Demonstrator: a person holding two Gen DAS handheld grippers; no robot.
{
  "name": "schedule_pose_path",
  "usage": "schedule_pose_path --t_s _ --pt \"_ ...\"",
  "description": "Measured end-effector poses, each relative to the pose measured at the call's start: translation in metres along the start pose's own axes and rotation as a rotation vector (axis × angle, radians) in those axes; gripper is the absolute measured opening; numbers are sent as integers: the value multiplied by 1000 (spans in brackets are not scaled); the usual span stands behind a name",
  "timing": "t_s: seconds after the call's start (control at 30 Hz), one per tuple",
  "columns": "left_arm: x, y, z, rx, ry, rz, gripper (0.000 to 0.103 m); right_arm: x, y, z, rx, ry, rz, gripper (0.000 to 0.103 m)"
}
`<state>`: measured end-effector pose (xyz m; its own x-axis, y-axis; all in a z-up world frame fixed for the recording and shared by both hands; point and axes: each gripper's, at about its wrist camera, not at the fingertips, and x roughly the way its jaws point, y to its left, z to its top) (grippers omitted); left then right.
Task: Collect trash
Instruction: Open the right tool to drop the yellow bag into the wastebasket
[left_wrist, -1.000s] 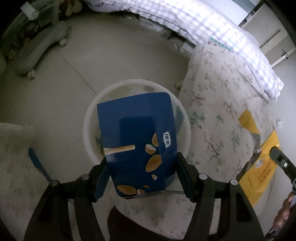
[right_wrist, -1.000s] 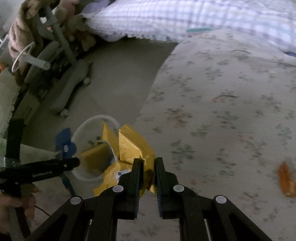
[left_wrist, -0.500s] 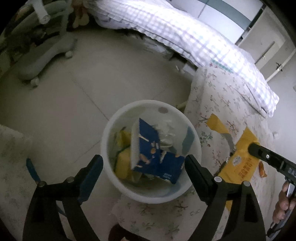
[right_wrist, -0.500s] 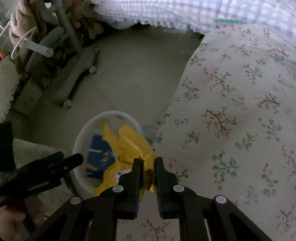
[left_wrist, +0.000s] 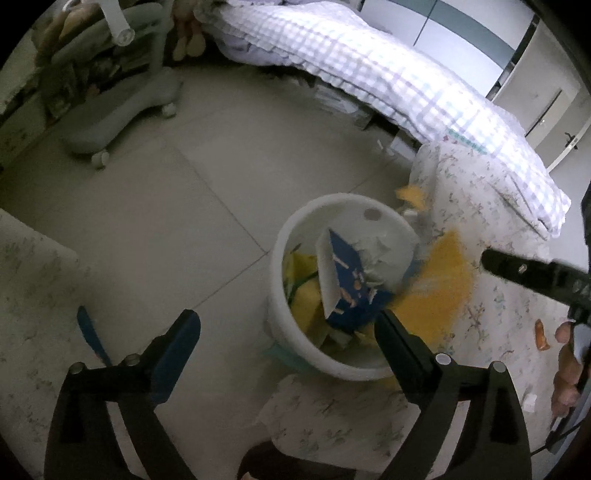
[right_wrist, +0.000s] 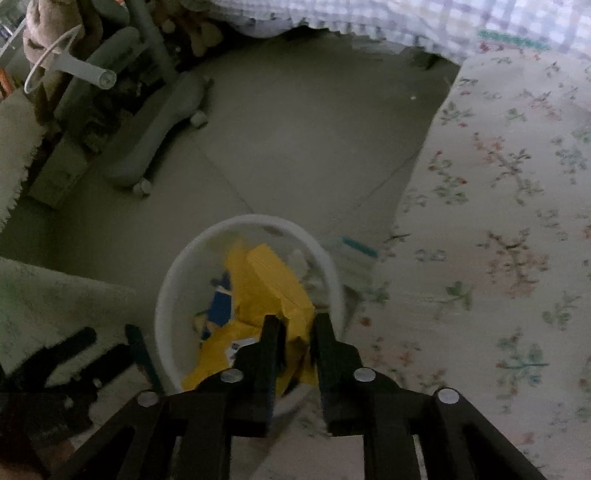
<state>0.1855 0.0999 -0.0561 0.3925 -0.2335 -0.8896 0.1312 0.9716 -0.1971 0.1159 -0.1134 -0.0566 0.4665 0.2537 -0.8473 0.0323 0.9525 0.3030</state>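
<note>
A white bin stands on the floor beside the floral bedspread. In it a blue snack box leans on yellow wrappers. My left gripper hovers just in front of the bin. Its jaws are wide and still opening, with nothing between them. My right gripper hangs over the bin with a yellow bag between its fingers. Its jaws are starting to open, and the bag still sits in the grip. In the left wrist view that bag is a blur at the bin's right edge.
An orange snack bit and a small white scrap lie on the bedspread by a person's hand. A grey wheeled chair base stands at the far left. A bed with a checked quilt runs along the back.
My left gripper let go of the blue box, which dropped into the bin, and drew back with its jaws spread. My right gripper carried the yellow bag from the bedspread to above the bin.
</note>
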Motion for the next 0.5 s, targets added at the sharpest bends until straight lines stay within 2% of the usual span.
schedule_pose_path --t_s 0.07,0.3,0.5 --pt "2 -1 -2 1 11 -1 98 3 1 3 15 6 -1 53" --pt "-5 -18 -7 32 7 -19 98 -13 -4 -1 29 -15 -3 55" --pt "-15 -38 -14 60 10 -34 98 -38 -26 -12 50 -30 -30 57"
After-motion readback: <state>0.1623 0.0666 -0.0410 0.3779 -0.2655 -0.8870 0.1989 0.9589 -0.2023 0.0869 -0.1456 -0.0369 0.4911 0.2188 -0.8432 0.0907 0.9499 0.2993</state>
